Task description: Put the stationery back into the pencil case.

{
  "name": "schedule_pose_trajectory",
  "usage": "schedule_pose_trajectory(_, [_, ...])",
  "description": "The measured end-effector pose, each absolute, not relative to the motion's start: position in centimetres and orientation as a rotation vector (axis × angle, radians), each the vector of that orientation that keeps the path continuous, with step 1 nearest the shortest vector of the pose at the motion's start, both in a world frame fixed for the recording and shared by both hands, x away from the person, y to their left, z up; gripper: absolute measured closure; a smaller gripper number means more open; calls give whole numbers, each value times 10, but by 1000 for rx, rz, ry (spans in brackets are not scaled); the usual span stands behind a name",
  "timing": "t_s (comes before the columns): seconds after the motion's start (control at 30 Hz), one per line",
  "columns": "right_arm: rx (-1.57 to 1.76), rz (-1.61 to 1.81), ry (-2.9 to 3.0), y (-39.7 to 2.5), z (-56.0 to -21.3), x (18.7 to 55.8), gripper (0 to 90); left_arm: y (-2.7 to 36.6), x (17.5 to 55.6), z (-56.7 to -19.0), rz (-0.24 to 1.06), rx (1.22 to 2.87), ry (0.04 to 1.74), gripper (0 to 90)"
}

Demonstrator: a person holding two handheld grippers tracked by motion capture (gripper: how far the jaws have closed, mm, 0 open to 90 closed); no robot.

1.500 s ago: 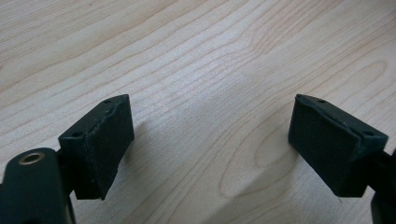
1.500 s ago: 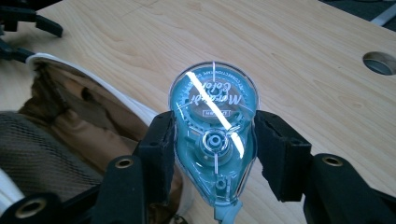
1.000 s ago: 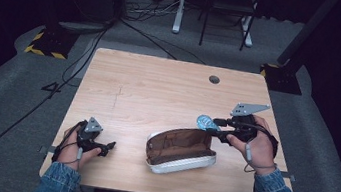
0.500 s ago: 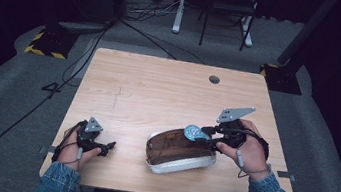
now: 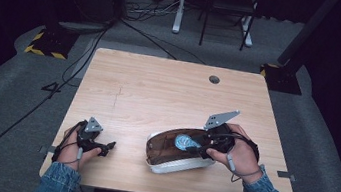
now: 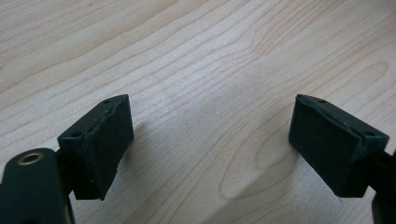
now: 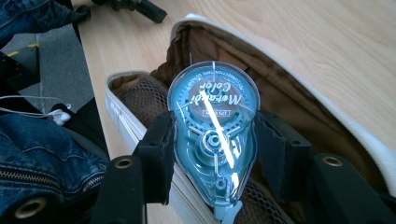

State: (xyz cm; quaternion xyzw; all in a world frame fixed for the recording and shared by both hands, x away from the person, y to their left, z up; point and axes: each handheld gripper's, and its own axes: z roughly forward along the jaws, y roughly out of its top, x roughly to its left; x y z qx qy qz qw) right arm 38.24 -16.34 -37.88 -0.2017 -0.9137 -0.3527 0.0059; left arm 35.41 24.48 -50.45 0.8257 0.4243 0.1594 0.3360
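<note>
Right tongs (image 7: pixel 212 154) grip a blue tape dispenser (image 7: pixel 214 135) over the open pouch (image 5: pixel 175 153) near the counter's (image 5: pixel 158 94) front edge; left tongs (image 6: pixel 210 140) rest spread wide and empty at the front left corner.

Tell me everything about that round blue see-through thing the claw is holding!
The clear blue plastic correction tape dispenser is rounded at one end and tapers to a narrow tip at the other. Gears and a reel show through its shell, and a brown label carries mirrored lettering. The right claw clamps its two flat sides with black pads. It hangs over the open white pencil case with a brown lining, and whether it touches the case cannot be told.
</note>
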Motion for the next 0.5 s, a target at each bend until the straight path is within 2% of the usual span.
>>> schedule_pose_trajectory(0.5, [-600, -1021, -2831, -149, -401, 389, 505, 245, 354, -505, 417, 2153, 1106, 141])
